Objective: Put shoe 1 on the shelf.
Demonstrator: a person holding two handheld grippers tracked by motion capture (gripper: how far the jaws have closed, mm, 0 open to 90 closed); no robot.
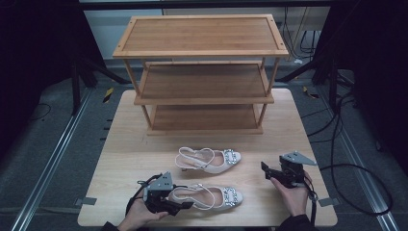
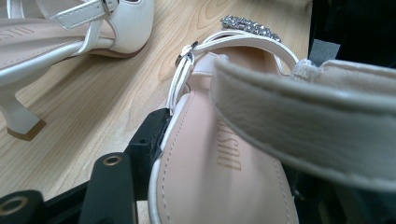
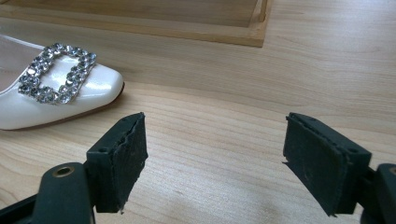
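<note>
Two white slingback heels with crystal buckles lie on the wooden table (image 1: 125, 144). The far shoe (image 1: 209, 161) lies on its side; its buckled toe (image 3: 56, 88) shows at the upper left of the right gripper view. The near shoe (image 1: 211, 196) lies toe to the right, and my left gripper (image 1: 183, 204) is shut on its heel end. In the left gripper view the insole (image 2: 219, 177) runs between the jaws, one black jaw pressing its edge, the other hidden behind the heel strap (image 2: 303, 126). My right gripper (image 3: 215, 158) stands open over bare wood, right of the far shoe.
A three-tier bamboo shoe rack (image 1: 202, 72) stands at the back of the table, its bottom rail (image 3: 140, 25) just beyond the right gripper. Black cables (image 1: 346, 168) trail off the table's right side. Bare wood lies between the shoes and the rack.
</note>
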